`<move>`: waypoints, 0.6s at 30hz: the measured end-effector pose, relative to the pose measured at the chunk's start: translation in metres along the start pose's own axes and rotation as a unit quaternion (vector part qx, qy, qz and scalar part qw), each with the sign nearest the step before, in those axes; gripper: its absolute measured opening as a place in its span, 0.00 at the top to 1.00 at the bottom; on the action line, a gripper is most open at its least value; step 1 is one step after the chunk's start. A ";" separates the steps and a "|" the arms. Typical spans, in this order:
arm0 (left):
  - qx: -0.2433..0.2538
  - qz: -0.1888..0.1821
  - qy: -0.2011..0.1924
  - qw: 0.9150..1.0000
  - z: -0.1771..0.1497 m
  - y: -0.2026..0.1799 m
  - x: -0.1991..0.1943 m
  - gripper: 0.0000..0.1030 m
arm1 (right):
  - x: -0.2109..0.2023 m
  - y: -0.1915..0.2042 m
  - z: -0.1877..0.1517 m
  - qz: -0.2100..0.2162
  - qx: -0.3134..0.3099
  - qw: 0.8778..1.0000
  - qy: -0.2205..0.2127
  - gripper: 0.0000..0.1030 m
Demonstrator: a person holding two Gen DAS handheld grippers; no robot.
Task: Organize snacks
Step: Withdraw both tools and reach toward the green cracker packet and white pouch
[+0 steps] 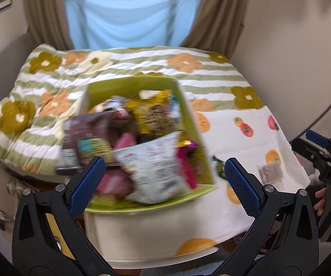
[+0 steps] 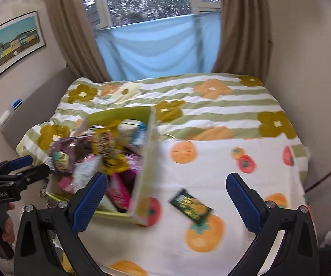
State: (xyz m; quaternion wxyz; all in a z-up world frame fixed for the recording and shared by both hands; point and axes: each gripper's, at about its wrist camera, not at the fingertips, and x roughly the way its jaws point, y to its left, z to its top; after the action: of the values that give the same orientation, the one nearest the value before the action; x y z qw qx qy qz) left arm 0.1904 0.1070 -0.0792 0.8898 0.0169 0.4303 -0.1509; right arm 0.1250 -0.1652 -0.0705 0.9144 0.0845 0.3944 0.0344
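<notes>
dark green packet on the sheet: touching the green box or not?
Apart. The right wrist view shows the dark green packet lying flat on the fruit-print sheet, with bare sheet between it and the green box.

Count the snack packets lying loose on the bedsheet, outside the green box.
2: a dark green packet right of the green box, and a small grey packet farther right. Others may be hidden.

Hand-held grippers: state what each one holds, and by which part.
Nothing is held. The left hand-held gripper and the right hand-held gripper both stand open, with no snack between their fingers.
</notes>
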 end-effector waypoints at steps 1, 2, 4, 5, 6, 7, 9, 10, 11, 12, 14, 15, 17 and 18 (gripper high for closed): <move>0.002 -0.002 0.002 1.000 0.000 -0.013 0.003 0.00 | -0.004 -0.013 -0.002 -0.007 0.003 1.000 0.000 0.00; 0.003 -0.007 0.006 1.000 -0.001 -0.027 0.007 0.00 | -0.007 -0.027 -0.003 -0.014 0.005 1.000 0.003 0.00; 0.004 -0.017 0.015 1.000 -0.002 -0.059 0.017 0.00 | -0.011 -0.049 -0.005 -0.018 0.008 1.000 0.012 0.00; 0.005 -0.018 0.019 1.000 -0.002 -0.068 0.021 0.00 | -0.014 -0.061 -0.007 -0.021 0.010 1.000 0.017 0.00; 0.007 -0.016 0.025 1.000 -0.003 -0.083 0.027 0.00 | -0.016 -0.075 -0.009 -0.024 0.010 0.999 0.024 0.00; 0.008 -0.013 0.029 0.999 -0.005 -0.096 0.033 0.00 | -0.017 -0.083 -0.009 -0.026 0.009 0.999 0.028 0.00; 0.003 -0.005 0.030 1.000 -0.008 -0.122 0.046 0.00 | -0.017 -0.102 -0.013 -0.030 0.004 0.999 0.037 0.00; -0.002 0.000 0.029 1.000 -0.010 -0.131 0.053 0.00 | -0.017 -0.109 -0.015 -0.031 0.002 0.999 0.039 0.00; -0.010 0.008 0.026 1.000 -0.013 -0.142 0.063 0.00 | -0.016 -0.118 -0.018 -0.029 0.000 0.999 0.041 0.00; -0.020 0.014 0.029 0.999 -0.018 -0.153 0.078 0.00 | -0.013 -0.125 -0.021 -0.025 -0.001 0.999 0.045 0.00; -0.040 0.017 0.046 0.998 -0.028 -0.167 0.109 0.00 | -0.003 -0.140 -0.029 -0.017 0.000 0.998 0.053 0.00; -0.049 0.020 0.053 0.997 -0.033 -0.173 0.122 0.00 | 0.005 -0.147 -0.034 -0.011 0.001 0.998 0.062 0.00; -0.064 0.029 0.071 0.995 -0.044 -0.182 0.150 0.00 | 0.019 -0.159 -0.045 -0.008 0.007 0.997 0.076 0.00; -0.068 0.035 0.081 0.994 -0.050 -0.186 0.163 0.00 | 0.026 -0.163 -0.050 -0.004 0.009 0.996 0.086 0.00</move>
State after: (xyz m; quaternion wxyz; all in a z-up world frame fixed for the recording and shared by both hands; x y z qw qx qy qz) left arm 0.1955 -0.1040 -0.2179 0.8560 -0.0168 0.5091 -0.0883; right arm 0.1058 -0.3156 -0.1530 0.8766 0.0877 0.4720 0.0343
